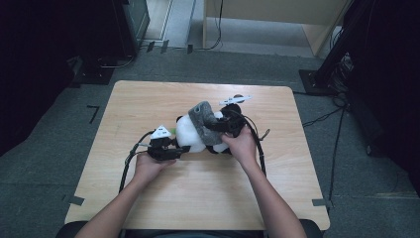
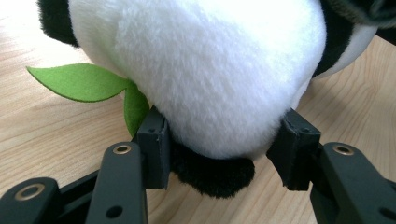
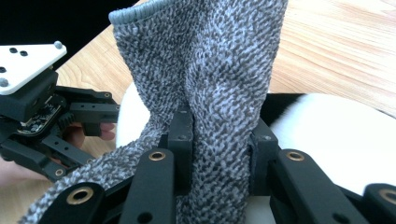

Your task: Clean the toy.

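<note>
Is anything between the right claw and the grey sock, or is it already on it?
Nothing visible stands between them. The right claw already pinches a fold of the grey sock, which drapes over the plush panda. The left claw clamps the panda's white body, steadying it on the table.

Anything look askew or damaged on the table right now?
Nothing looks damaged. The one oddity: the grey knitted sock is bunched and twisted between the right gripper pads, draped over the black-and-white plush panda rather than sitting straight. The left gripper clamps the panda's white body beside its green felt leaf.
</note>
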`<state>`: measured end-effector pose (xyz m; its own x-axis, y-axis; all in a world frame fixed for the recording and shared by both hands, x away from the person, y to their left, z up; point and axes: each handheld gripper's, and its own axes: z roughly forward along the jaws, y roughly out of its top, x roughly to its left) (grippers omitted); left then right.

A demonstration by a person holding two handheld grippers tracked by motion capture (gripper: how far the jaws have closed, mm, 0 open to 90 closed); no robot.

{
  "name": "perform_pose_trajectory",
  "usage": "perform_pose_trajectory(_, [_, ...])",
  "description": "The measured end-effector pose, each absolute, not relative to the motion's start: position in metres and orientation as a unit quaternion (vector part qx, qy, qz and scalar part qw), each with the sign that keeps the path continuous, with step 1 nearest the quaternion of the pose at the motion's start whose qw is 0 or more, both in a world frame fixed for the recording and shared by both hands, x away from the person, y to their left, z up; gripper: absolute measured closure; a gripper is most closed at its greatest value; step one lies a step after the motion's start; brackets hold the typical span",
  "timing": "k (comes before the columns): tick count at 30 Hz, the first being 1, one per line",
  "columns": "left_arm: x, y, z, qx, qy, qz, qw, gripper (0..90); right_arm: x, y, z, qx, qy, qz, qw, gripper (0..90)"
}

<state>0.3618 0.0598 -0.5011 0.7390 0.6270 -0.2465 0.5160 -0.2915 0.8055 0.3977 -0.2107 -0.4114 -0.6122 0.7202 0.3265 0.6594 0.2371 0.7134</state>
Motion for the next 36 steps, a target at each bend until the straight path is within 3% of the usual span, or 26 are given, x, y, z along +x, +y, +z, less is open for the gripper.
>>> perform_pose_trajectory(28, [0.367, 0.061, -0.498, 0.804, 0.361, 0.037, 0.471, 47.8, 0.393, -0.309, -0.414, 0.521, 0.712, 0.471, 0.011, 71.6])
perform_pose_trajectory(36, [0.368, 0.062, -0.498, 0.805, 0.361, 0.033, 0.470, 47.8, 0.392, -0.332, -0.419, 0.558, 0.698, 0.448, 0.025, 73.7])
